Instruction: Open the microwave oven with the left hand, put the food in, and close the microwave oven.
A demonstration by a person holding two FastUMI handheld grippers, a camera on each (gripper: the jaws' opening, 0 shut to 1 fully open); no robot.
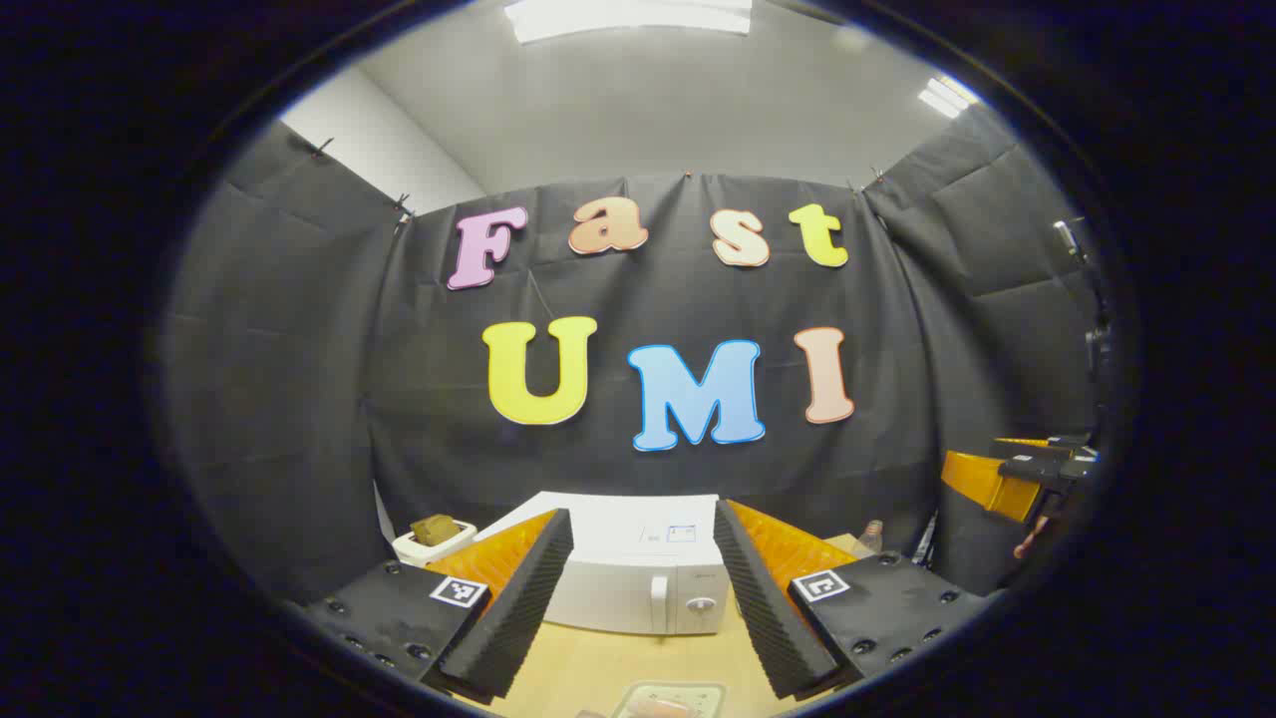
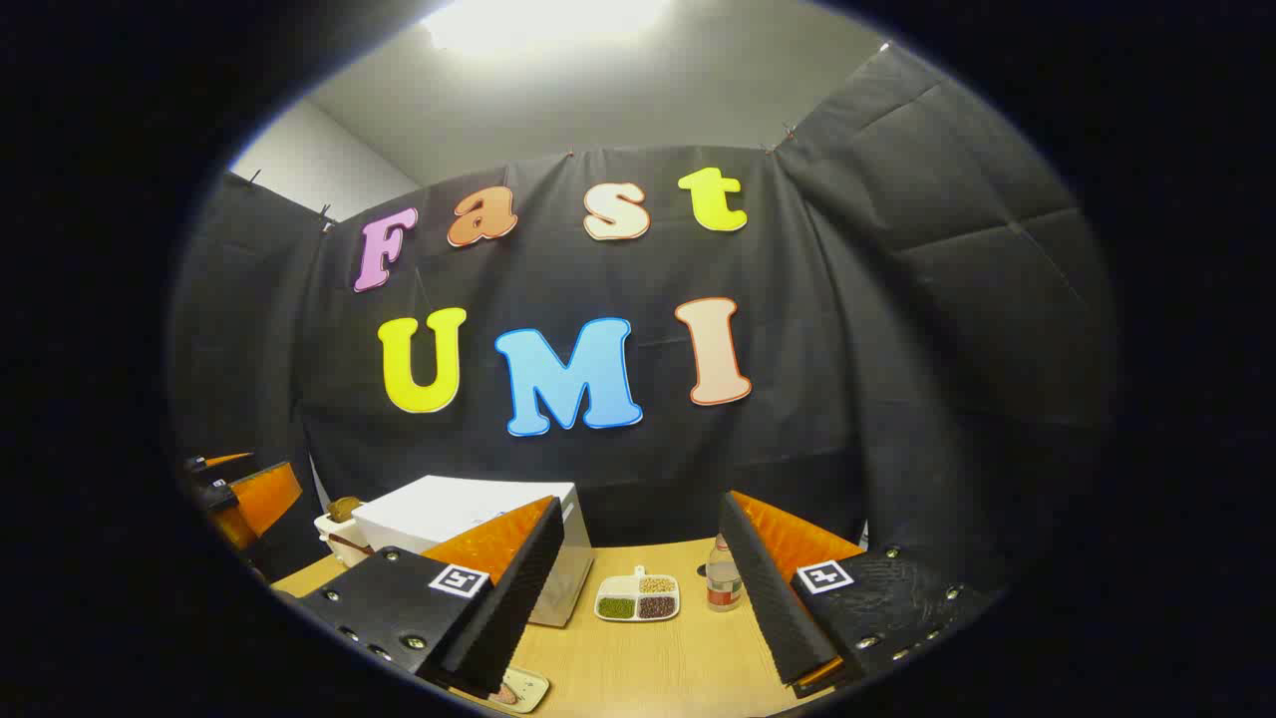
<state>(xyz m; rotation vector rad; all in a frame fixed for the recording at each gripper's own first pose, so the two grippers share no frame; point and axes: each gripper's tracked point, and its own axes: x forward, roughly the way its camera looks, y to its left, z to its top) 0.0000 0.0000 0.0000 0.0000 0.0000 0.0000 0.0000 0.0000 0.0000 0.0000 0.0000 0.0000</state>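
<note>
In the left gripper view, the left gripper (image 1: 643,598) is held above the desk (image 1: 598,668) with its two fingers wide apart, and nothing is between them. Straight ahead, at the back edge of the desk, stands the white microwave oven (image 1: 628,568); its door is closed, and the handle and a round knob are on the right part of its front. At the near edge of the desk lies a small plate (image 1: 668,698) with something pinkish on it, probably the food, but it is cut off and I cannot tell more. To the left of the microwave oven stands a white toaster (image 1: 434,538) with bread in it. In the right gripper view, the right gripper (image 2: 643,598) is also open and empty. Between its fingers, toward the back edge of the desk, lie a divided dish (image 2: 638,598) with green, brown and pale grains and, just to its right, a small bottle (image 2: 723,578).
</note>
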